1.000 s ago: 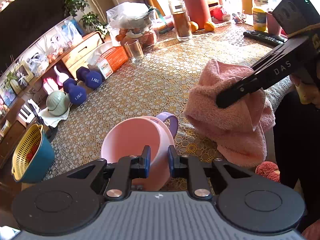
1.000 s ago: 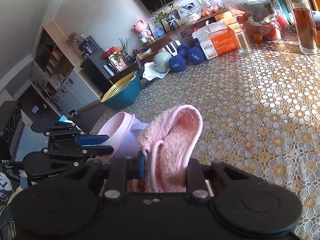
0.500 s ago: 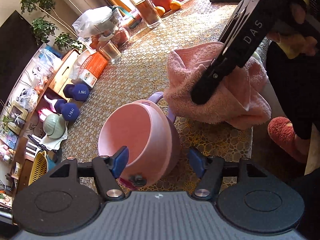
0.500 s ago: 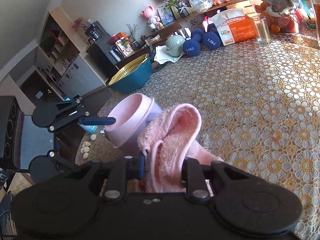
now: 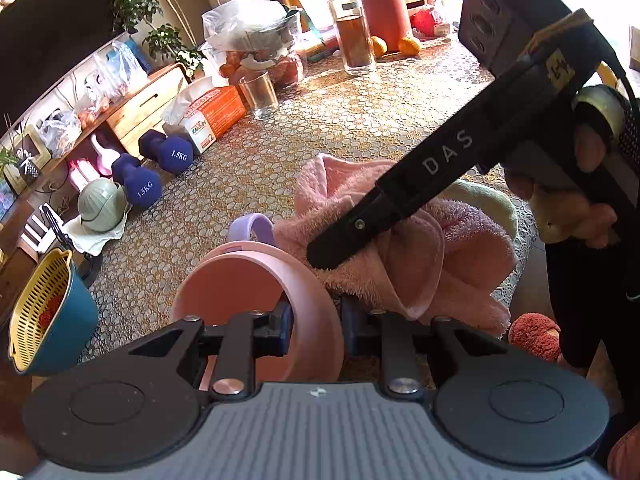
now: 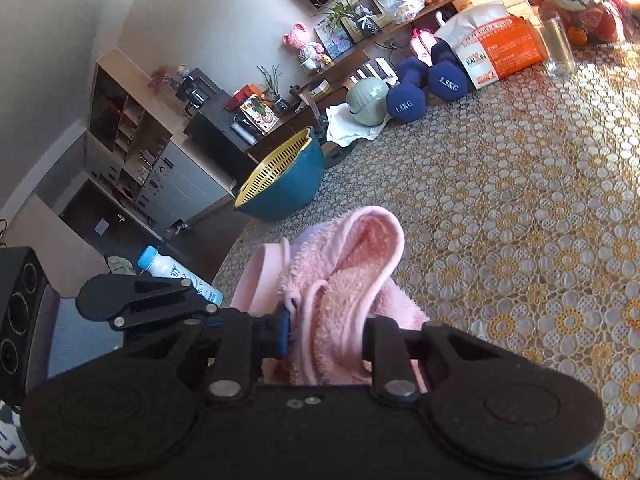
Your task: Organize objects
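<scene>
The left gripper (image 5: 314,330) has just been closing, and its blue pads now pinch the near wall of the pink cup (image 5: 256,300), one inside the rim and one outside. The right gripper (image 6: 326,338) is clamped on a bunched fold of the pink towel (image 6: 348,280), held just right of the cup and brushing its rim. The cup stands at the near edge of the table (image 5: 360,120), its lilac handle (image 5: 250,226) on the far side. It looks light, rigid and smooth plastic, so a rim pinch should hold if kept level; the handle is the surer purchase. The towel is soft and limp and will sag wherever it is unsupported. Farther left sit two blue dumbbells (image 5: 150,172) and a teal bowl with a yellow strainer (image 5: 48,312).
</scene>
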The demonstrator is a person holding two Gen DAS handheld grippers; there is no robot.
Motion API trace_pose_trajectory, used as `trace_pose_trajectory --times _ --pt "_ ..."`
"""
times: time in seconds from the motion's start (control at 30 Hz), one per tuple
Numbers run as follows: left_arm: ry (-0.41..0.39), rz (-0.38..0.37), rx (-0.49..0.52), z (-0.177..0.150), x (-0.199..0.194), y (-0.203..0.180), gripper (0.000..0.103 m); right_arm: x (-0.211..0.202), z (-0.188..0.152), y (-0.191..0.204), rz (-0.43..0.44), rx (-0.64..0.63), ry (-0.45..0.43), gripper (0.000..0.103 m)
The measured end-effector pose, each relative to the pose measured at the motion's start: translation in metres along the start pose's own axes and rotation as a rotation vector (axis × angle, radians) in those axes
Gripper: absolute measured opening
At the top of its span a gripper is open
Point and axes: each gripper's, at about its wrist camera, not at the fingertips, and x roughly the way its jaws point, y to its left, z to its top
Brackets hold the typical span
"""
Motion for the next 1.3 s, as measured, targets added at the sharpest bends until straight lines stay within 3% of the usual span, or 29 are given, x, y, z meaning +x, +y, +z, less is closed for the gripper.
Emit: trace_pose_trajectory --times 0.1,0.23,0.37,0.57,0.87,1.13,1.3 --pt "0.01 -0.004 -0.013 -0.005 0.003 0.002 0.021 0.014 -0.006 -0.012 -0.015 0.031 0.046 0.02" --pt "0.0 -0.012 -0.024 -0.008 0.003 0.002 0.021 0.016 -0.014 -0.012 -0.103 -0.057 0.08 0.02" --pt "-0.008 -0.015 -0.026 -0.008 0.003 0.001 0.021 -0.005 -0.007 -0.008 -0.076 -0.053 0.037 0.02" --pt "-0.013 -0.021 -0.026 -0.007 0.004 0.0 0.02 -0.022 0.004 0.021 0.045 -0.09 -0.004 0.02" --pt "-0.004 -0.036 -0.054 -0.007 0.009 0.003 0.018 0.009 0.001 0.0 -0.075 -0.066 0.031 0.021" --pt "0.004 -0.062 -0.075 -0.008 0.011 -0.008 0.018 0.003 -0.008 -0.017 0.014 0.08 0.062 0.021" --pt "-0.013 -0.076 -0.07 -0.001 0.005 -0.023 0.018 -0.018 -0.013 -0.006 0.022 0.041 0.038 0.021"
